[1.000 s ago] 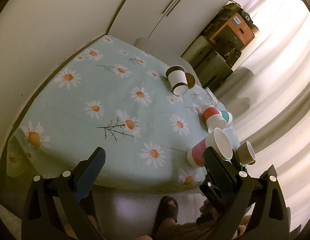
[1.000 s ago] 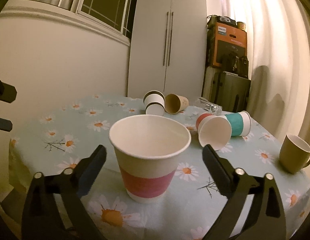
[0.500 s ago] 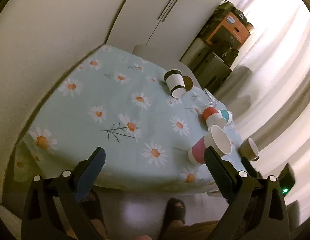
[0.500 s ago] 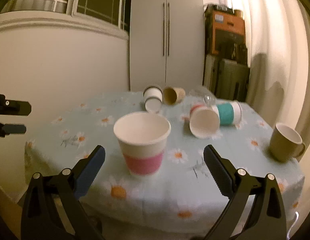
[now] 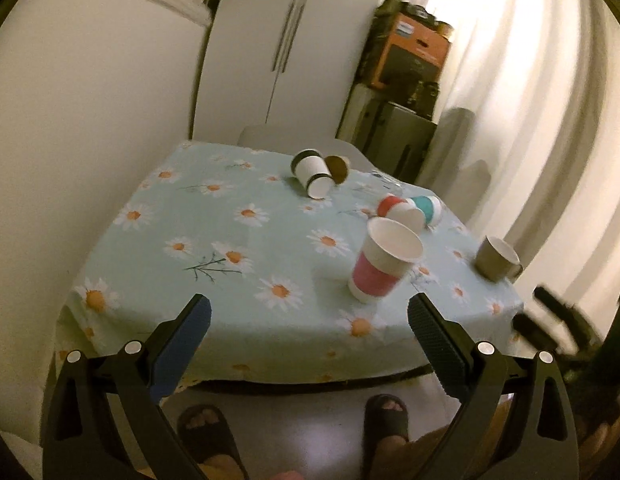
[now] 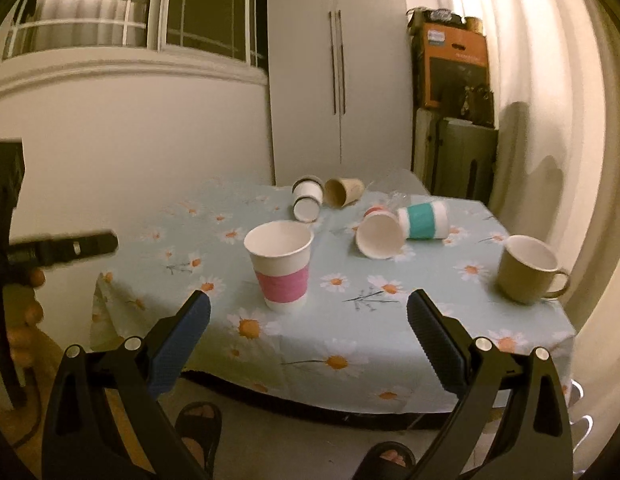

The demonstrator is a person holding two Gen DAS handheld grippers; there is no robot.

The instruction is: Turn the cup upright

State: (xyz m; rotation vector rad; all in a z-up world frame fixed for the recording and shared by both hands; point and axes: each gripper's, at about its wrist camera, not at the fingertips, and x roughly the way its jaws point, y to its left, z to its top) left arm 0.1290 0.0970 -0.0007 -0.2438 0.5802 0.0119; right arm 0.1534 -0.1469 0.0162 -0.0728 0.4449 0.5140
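Note:
A paper cup with a pink band (image 6: pixel 281 268) stands upright near the front of the daisy tablecloth (image 6: pixel 389 332); it also shows in the left wrist view (image 5: pixel 383 266). My right gripper (image 6: pixel 308 322) is open and empty, held back off the table's front edge, well short of the cup. My left gripper (image 5: pixel 308 326) is open and empty, also held off the front edge, left of the cup. Behind it lie a red-banded cup (image 6: pixel 379 232), a teal-banded cup (image 6: pixel 423 222), a white cup with dark rims (image 6: pixel 308 198) and a brown cup (image 6: pixel 343 191), all on their sides.
An olive mug (image 6: pixel 527 270) stands upright at the right edge. A clear glass (image 6: pixel 393 200) lies at the back. A white cupboard (image 6: pixel 337 68), stacked cases (image 6: pixel 453 136) and a curtain stand behind the table. My sandalled feet (image 6: pixel 198 420) are below.
Both grippers have pulled back from the table, so the pink-banded cup looks smaller and farther. The left view has swung level. The cup stays upright where it stood.

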